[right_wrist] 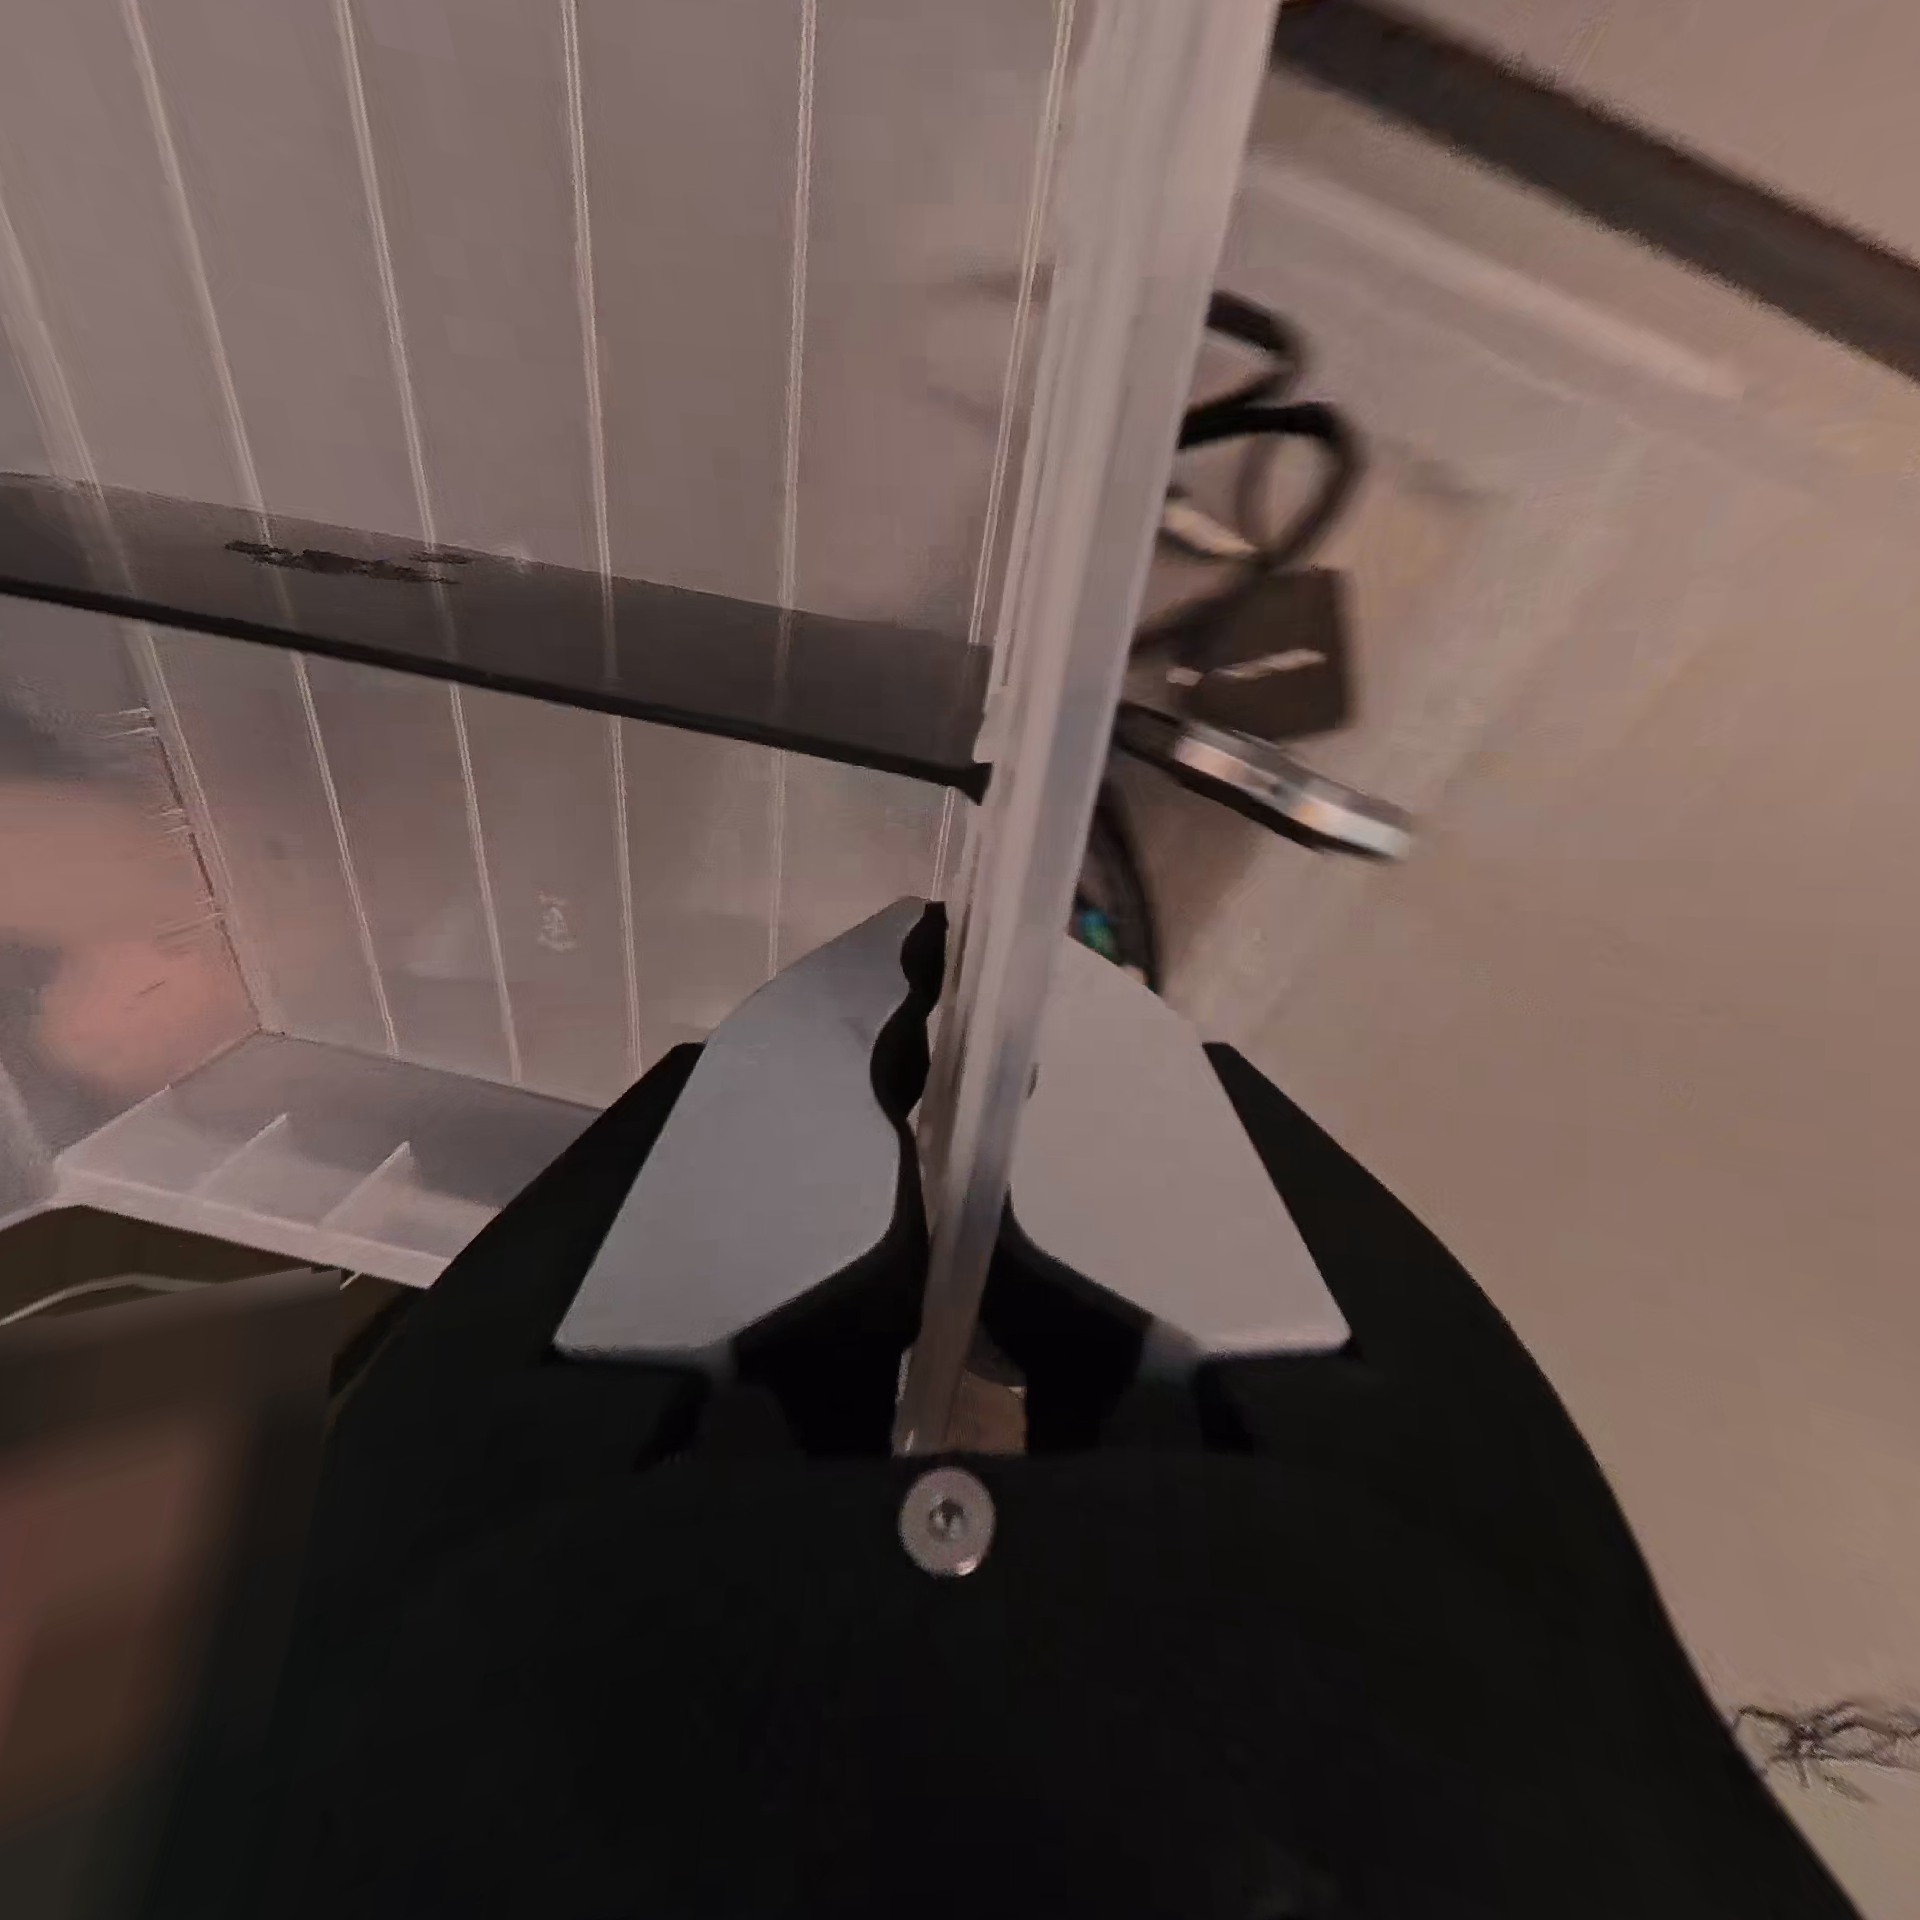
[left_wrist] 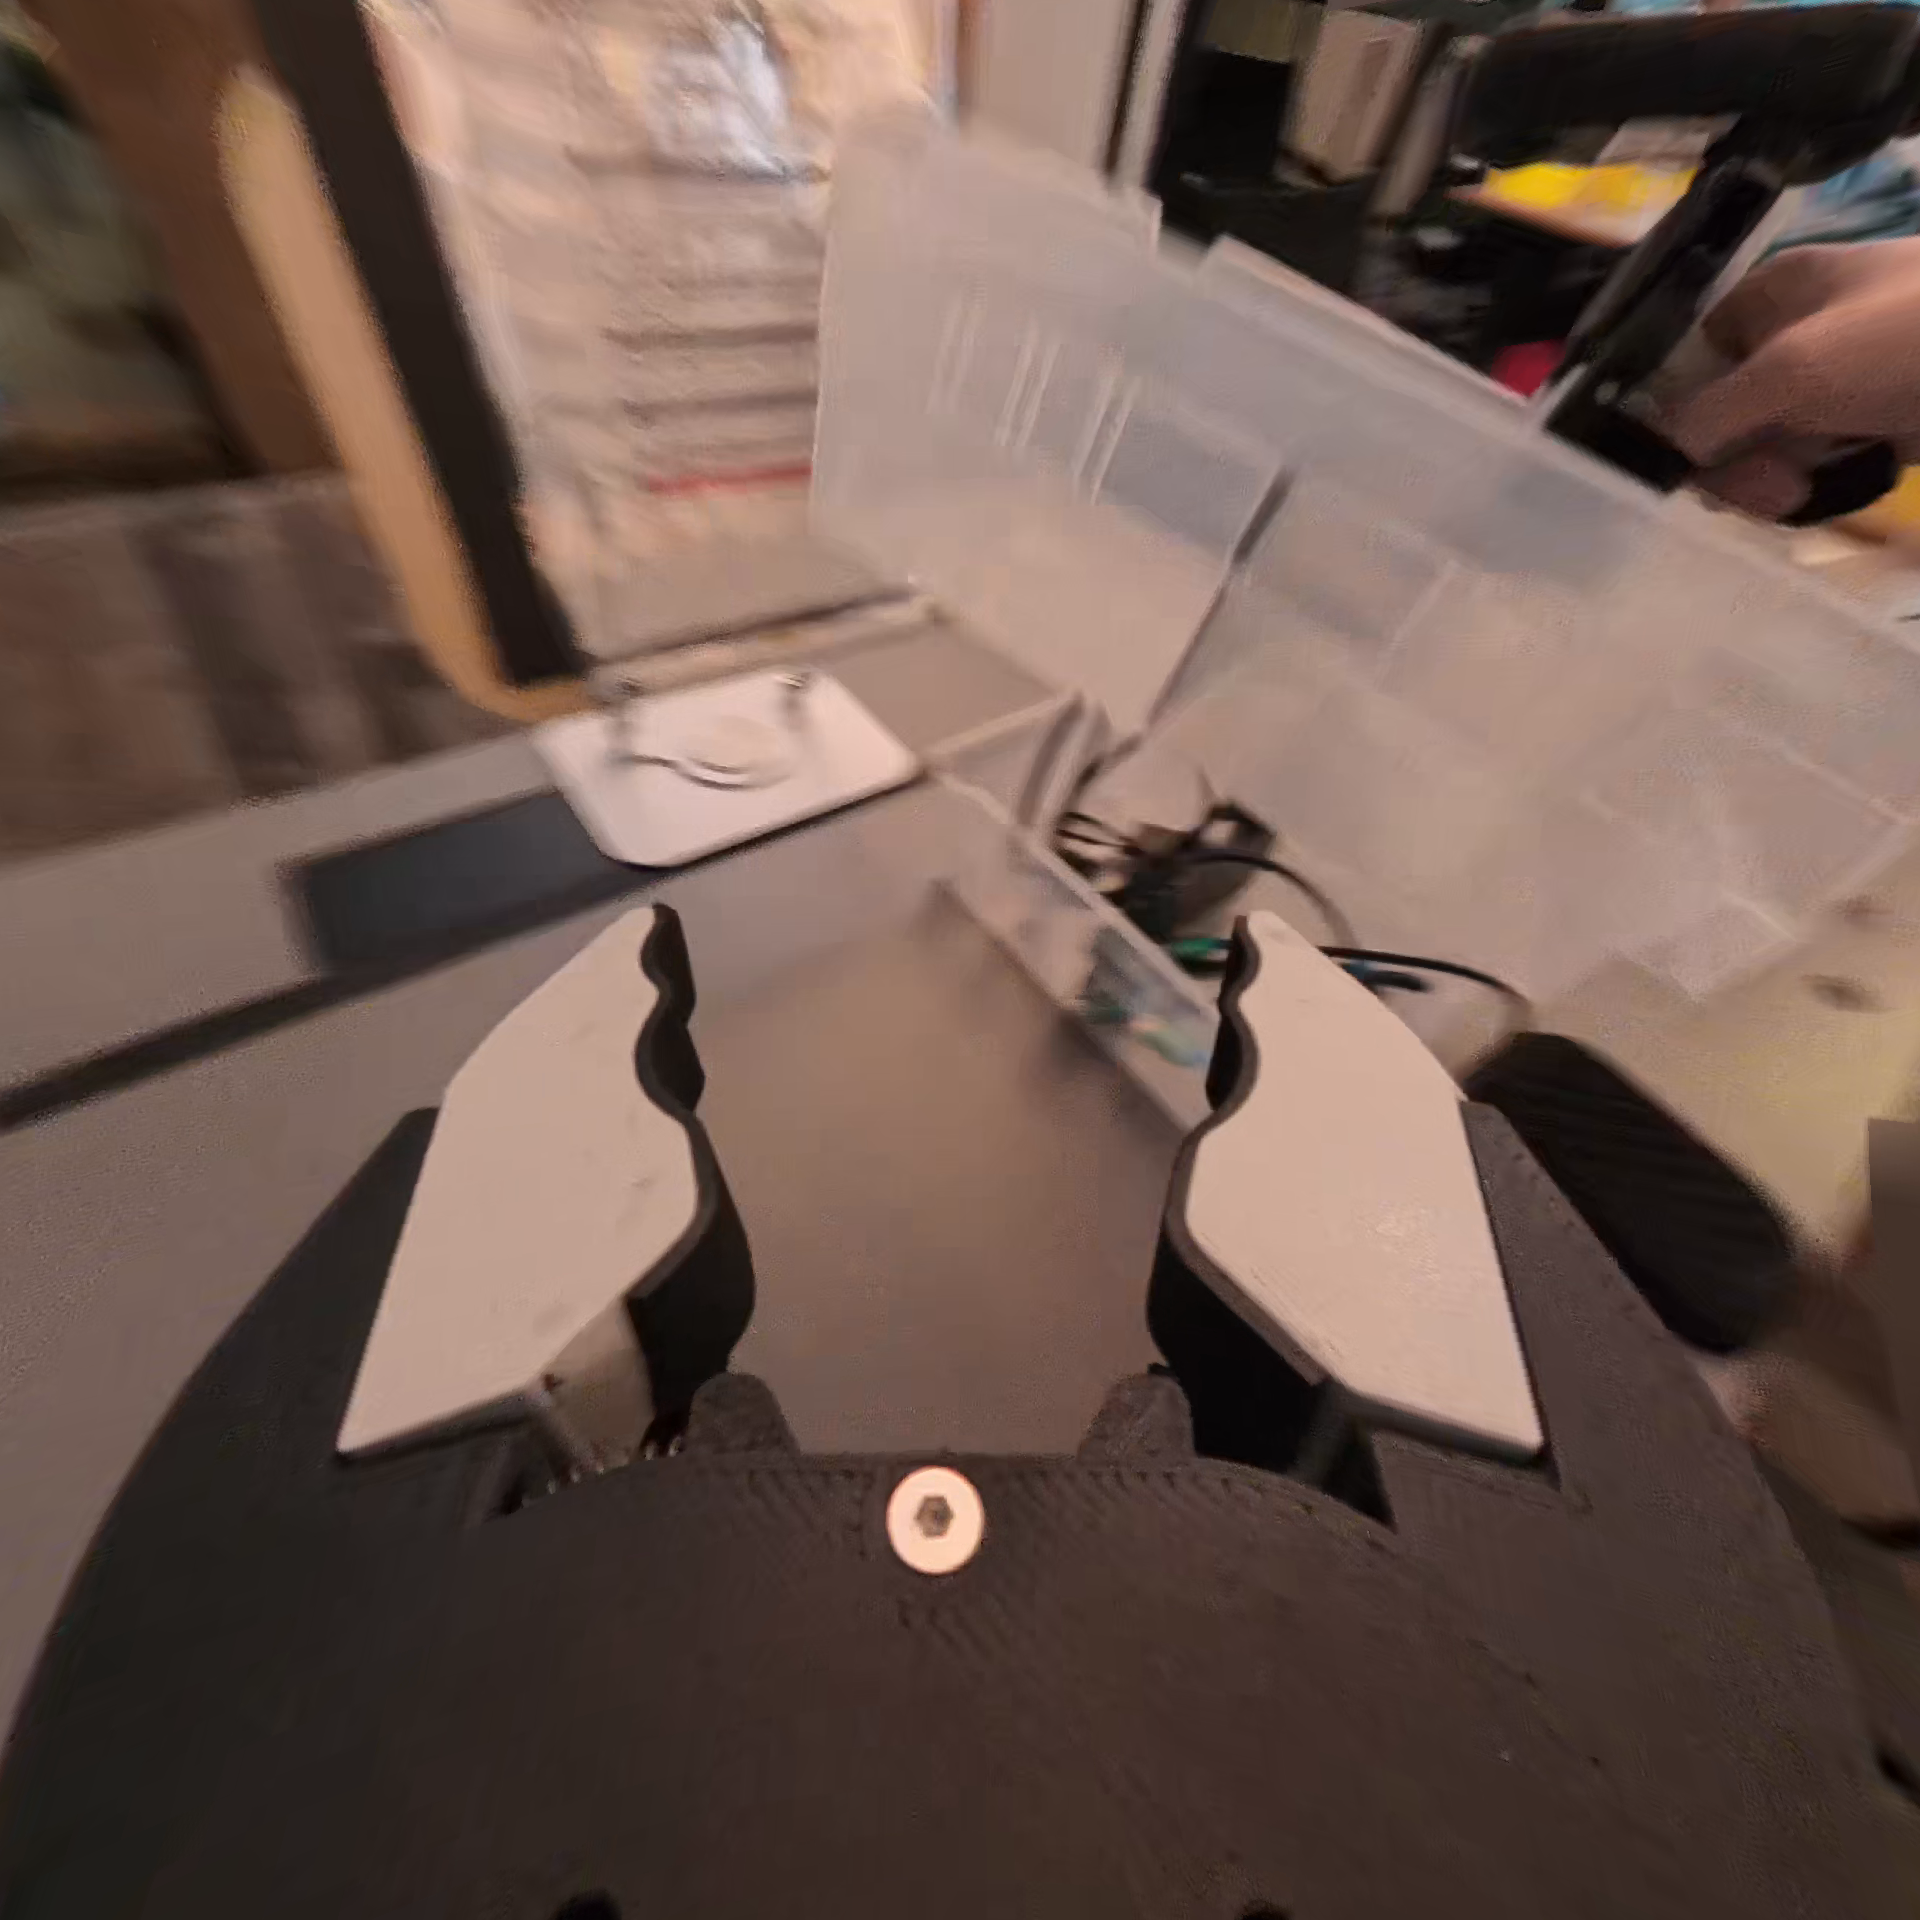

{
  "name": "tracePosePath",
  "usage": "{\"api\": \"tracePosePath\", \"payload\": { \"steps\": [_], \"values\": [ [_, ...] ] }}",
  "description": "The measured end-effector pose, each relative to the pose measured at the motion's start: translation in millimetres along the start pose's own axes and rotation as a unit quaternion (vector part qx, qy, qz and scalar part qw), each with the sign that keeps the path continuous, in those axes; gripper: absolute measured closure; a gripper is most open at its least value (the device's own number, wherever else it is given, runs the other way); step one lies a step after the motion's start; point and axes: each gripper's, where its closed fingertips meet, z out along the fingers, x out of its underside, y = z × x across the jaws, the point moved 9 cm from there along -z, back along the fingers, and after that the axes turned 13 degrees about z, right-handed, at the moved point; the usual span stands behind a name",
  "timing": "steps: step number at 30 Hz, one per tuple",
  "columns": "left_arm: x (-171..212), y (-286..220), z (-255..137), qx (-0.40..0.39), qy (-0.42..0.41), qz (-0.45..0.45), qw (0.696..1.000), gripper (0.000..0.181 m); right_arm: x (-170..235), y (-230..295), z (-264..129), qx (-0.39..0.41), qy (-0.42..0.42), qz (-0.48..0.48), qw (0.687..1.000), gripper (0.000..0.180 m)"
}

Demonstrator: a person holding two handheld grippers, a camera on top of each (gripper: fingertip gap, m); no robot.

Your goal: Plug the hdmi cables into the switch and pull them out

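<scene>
Pale grey table runs out ahead of my left gripper, with blurred shelving and a wooden post beyond it. Its jaws stand wide apart with nothing between them.

Just right of those jaws a clear plastic storage box sits on the table, and its hinged lid is tipped up above it. My right gripper is doing that: its jaws are clamped on the lid's edge, one each side of the thin clear wall. In the left wrist view I can see that gripper up at the far right, held in a hand.

Down in the box, ahead and right of the left jaws, lies a tangle of black cables, which I take to be the hdmi cables. From the right wrist view, a dark boxy piece shows just right of the lid edge; it may be the switch, though blur keeps me from saying so.

My reading is that the task has barely begun. The box is being opened, no cable is gripped, nothing is plugged in. Fetching the parts, every insertion and every pull-out remain.
</scene>
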Motion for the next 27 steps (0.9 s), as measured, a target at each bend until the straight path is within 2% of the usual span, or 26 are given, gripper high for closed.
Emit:
{"api": "tracePosePath", "payload": {
  "steps": [3, 7, 12, 14, 15, 16, 20, 22, 25, 27],
  "values": [
    [13.8, -18.6, 64.7, 0.139, 0.044, -0.061, 0.987, 0.081, 30.3, -83.8, -48.1, 0.043, -0.078, 0.088, 0.992, 0.175],
    [46.9, -58.1, 149.2, 0.186, 0.125, -0.082, 0.971, 0.080, 88.2, -189.6, -67.3, 0.126, -0.124, 0.228, 0.958, 0.174],
    [92.3, -92.7, 212.8, 0.193, 0.226, -0.063, 0.953, 0.075, 157.6, -280.3, -38.3, 0.184, -0.103, 0.335, 0.918, 0.174],
    [104.9, -97.2, 224.5, 0.184, 0.260, -0.043, 0.947, 0.080, 175.8, -301.7, -17.6, 0.187, -0.078, 0.353, 0.914, 0.175],
    [109.0, -98.9, 228.1, 0.190, 0.278, -0.032, 0.941, 0.072, 181.7, -309.0, -6.5, 0.185, -0.062, 0.355, 0.914, 0.175],
    [110.2, -98.8, 229.6, 0.206, 0.290, -0.035, 0.934, 0.072, 185.3, -313.9, 4.8, 0.183, -0.046, 0.353, 0.916, 0.175],
    [108.6, -86.1, 223.6, 0.229, 0.318, -0.018, 0.920, 0.099, 182.0, -316.6, 46.9, 0.176, 0.007, 0.320, 0.931, 0.175],
    [107.0, -76.4, 216.7, 0.251, 0.333, -0.031, 0.909, 0.127, 172.4, -310.1, 62.3, 0.159, 0.008, 0.298, 0.941, 0.174],
    [105.8, -49.1, 201.6, 0.255, 0.355, -0.033, 0.899, 0.156, 158.0, -293.8, 82.0, 0.132, 0.019, 0.269, 0.954, 0.174],
    [107.5, -24.5, 189.3, 0.235, 0.372, -0.036, 0.897, 0.164, 149.1, -282.2, 94.2, 0.115, 0.024, 0.255, 0.960, 0.174]
  ]
}}
